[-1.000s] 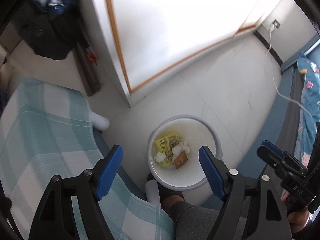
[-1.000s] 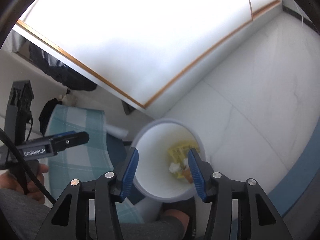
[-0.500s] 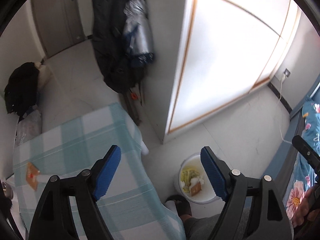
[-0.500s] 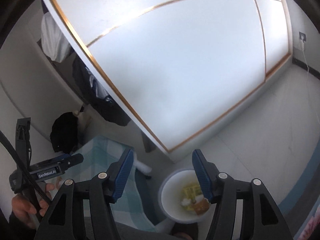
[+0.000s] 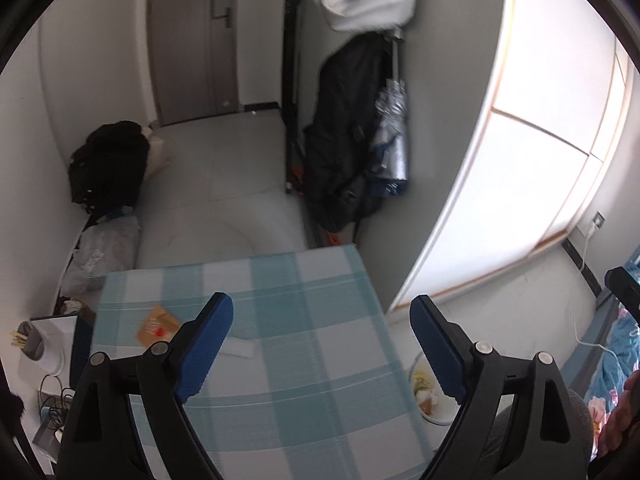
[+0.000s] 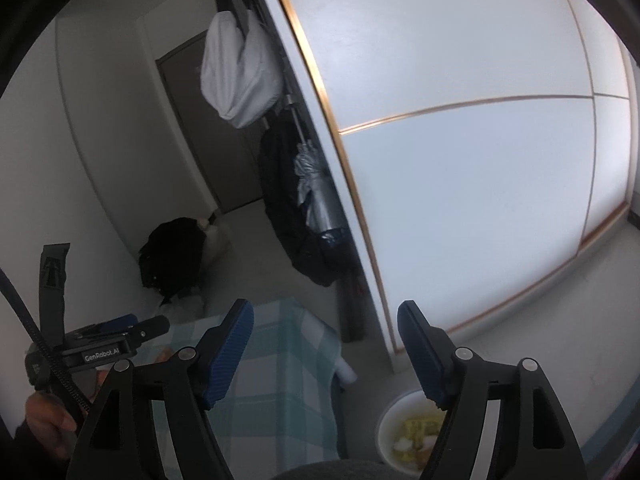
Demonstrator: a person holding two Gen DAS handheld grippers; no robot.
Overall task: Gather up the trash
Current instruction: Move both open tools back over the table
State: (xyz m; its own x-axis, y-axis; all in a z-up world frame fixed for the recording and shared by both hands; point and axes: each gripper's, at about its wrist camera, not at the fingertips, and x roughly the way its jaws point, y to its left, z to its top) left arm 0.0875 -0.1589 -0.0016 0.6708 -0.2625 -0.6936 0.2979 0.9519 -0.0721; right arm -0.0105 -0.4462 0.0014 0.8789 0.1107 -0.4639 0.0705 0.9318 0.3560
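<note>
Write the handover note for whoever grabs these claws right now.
Left claw: empty, jaws opening, over the checked table.
Right claw: empty, jaws opening, pointing over the table edge towards the white bin.
Bin: on the floor beside the table, already holding a yellow wrapper and tissue scraps.
Left on the table: an orange packet and a white paper scrap.
Next: pick those two up and drop them in the bin.
</note>
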